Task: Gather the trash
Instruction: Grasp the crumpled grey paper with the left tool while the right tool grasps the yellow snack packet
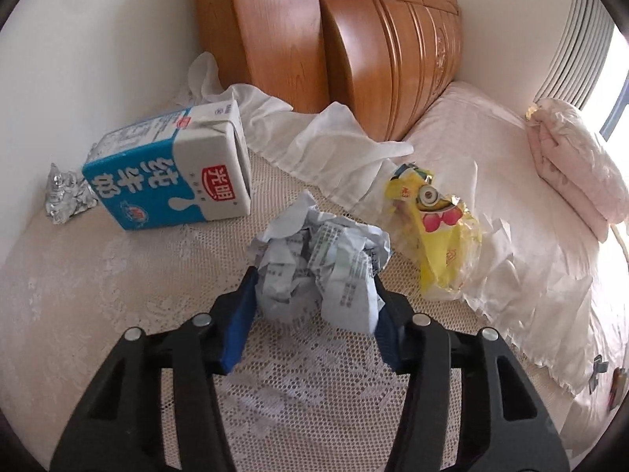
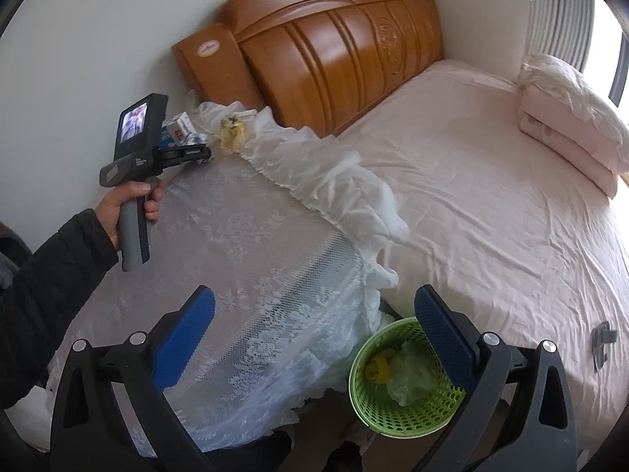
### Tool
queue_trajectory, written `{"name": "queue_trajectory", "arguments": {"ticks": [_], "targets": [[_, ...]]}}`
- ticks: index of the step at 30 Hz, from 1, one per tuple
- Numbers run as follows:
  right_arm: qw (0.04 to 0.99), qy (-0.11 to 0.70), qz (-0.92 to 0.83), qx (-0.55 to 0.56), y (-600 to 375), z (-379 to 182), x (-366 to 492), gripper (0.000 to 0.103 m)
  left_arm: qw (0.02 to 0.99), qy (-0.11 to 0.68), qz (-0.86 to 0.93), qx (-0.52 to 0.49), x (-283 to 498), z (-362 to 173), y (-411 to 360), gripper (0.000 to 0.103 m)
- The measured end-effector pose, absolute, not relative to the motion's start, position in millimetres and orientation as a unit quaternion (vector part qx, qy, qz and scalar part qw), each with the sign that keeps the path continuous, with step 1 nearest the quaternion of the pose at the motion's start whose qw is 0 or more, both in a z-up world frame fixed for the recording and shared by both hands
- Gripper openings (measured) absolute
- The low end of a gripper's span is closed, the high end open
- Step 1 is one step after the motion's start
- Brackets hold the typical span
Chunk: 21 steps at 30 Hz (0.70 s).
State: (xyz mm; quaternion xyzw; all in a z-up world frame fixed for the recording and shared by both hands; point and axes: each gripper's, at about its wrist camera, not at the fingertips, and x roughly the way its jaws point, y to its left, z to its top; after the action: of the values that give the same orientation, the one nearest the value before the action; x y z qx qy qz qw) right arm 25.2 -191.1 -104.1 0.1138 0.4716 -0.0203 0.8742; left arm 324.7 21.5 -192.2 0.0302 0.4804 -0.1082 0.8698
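In the left wrist view my left gripper [image 1: 314, 275] is shut on a crumpled printed paper ball [image 1: 318, 259], its blue pads pressing both sides, on the lace-covered table [image 1: 118, 295]. A blue and white milk carton [image 1: 173, 165] lies on its side to the left, with crumpled foil [image 1: 65, 192] beside it. A yellow cartoon wrapper [image 1: 436, 228] lies to the right. In the right wrist view my right gripper [image 2: 314, 314] is open and empty above the table's near edge. A green mesh bin [image 2: 405, 377] stands below, holding a yellow scrap and clear plastic.
A wooden headboard [image 2: 334, 47] stands against the wall. A pink bed [image 2: 491, 196] with folded bedding [image 2: 570, 118] lies right of the table. The left hand-held gripper [image 2: 157, 149] shows at the table's far end. A grey clip [image 2: 603, 342] lies on the bed.
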Motion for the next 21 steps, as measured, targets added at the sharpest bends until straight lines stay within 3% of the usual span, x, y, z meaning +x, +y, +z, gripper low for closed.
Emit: {"name": "queue_trajectory", "arguments": {"ticks": [9,21], "targets": [[0.879,0.468,0.042,0.084,-161.9,-110.4,91.5,0.101,0.887,0.452,-0.093,0.011,257.9,-141.7,66.9,0.051],[0.864,0.494,0.093,-0.04,-71.4,-164.9,287.6,0.101,0.884,0.466,-0.034,-0.033,151.6,-95.0,137.3,0.051]]}}
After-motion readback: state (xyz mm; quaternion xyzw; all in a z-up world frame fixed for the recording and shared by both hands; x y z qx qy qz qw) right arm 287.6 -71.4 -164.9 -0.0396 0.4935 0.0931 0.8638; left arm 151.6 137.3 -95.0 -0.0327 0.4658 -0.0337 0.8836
